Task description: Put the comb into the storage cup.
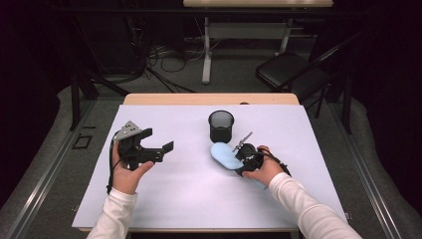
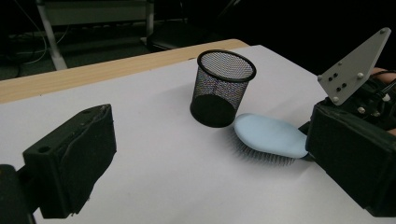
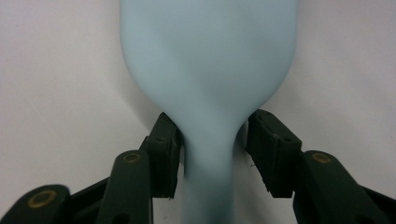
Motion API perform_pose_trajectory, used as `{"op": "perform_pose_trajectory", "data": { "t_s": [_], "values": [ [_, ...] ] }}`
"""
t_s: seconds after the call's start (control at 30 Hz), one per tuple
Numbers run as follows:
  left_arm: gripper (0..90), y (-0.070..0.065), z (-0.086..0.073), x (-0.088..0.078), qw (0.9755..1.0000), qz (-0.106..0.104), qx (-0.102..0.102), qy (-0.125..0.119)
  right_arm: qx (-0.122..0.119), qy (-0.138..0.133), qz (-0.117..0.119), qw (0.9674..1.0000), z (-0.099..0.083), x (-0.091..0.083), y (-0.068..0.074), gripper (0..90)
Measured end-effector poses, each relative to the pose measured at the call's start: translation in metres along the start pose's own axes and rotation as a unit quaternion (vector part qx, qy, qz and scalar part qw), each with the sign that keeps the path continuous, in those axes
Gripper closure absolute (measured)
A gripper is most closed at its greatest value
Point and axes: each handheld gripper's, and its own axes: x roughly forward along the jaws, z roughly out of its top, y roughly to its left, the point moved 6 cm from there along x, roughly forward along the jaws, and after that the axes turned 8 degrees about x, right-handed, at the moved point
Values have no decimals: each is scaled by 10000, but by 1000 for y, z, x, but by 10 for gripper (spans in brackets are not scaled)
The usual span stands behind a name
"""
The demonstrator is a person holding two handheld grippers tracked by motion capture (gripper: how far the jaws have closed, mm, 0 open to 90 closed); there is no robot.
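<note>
Right claw (image 3: pixel 212 154) straddling the neck of the pale blue hairbrush (image 1: pixel 224 155) lying bristles-down on the worktop (image 1: pixel 189 199) beside the mesh cup (image 1: pixel 221 126), not yet clamped. Left claw (image 1: pixel 158 146) released, hovering. Next: squeeze firmly, then lift.

Beyond the table, a dark room holds a folding chair (image 1: pixel 291 69), floor cables (image 1: pixel 164 57) and a desk (image 1: pixel 249 25).

From my seat the bench (image 1: pixel 164 199) is lit evenly from overhead, its surroundings dark; shadows fall soft; the brush (image 3: pixel 208 70) looks blurred up close.
</note>
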Motion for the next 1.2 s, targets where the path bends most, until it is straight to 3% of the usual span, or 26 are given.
{"op": "perform_pose_trajectory", "data": {
  "t_s": [0.57,0.6,1.2],
  "values": [
    [23,0,-1,0,10000,-9,-4,16,-107,162,41,9998,0,-2,2,628],
    [23,0,-1,0,10000,-11,-8,19,-96,70,58,9999,0,-1,2,630],
    [26,1,-1,1,10000,7,-20,37,-128,119,119,9998,-2,-2,1,677]
  ]
}}
